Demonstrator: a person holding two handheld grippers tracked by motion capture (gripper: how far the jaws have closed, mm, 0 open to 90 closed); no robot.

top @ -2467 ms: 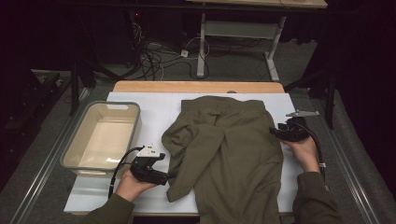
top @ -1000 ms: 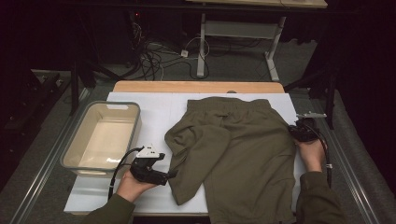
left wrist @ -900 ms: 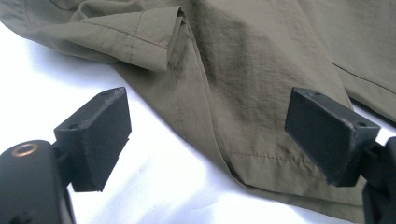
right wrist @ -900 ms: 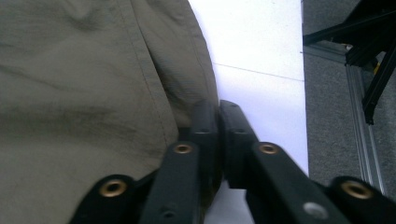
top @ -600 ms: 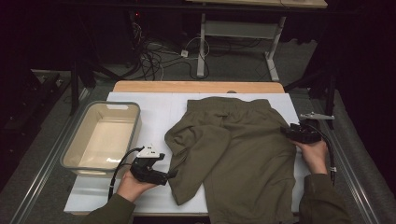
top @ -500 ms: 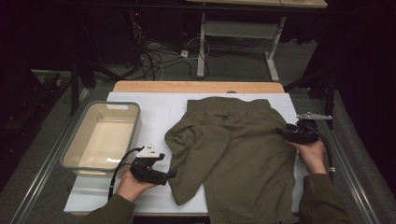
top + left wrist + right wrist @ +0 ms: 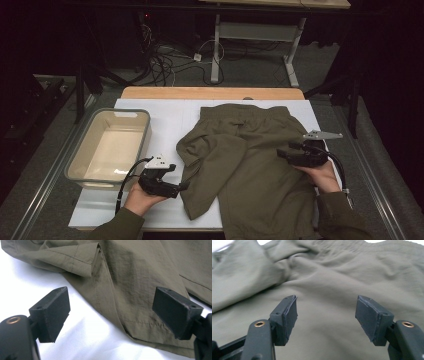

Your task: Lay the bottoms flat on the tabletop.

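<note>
White table (image 7: 165, 120) w/ a wooden strip along the far edge. Biggest thing on it: olive-green garment (image 7: 260, 170), looks like shorts, waistband at the far side, spread over the right half of the table and hanging off the near edge. Its left part is folded over onto itself, hem corner pointing toward near-left.

Clear plastic bin (image 7: 111, 145) sits on the table's left side, apart from the garment, nothing seen inside.

Right gripper (image 7: 286, 151) is held over the garment's right portion, in from the right edge, pointing left. Its jaws have just been opening; right gripper view shows them apart w/ nothing between, fabric (image 7: 329, 315) lying below and beyond.

Left gripper (image 7: 181, 187) is at near-left, low over the table, tips just beside the folded flap's edge. Left gripper view: jaws wide apart, hem (image 7: 140, 327) of the garment lying ahead between them, pads not pressing on it; white table surface (image 7: 82, 340) under the jaws.
</note>
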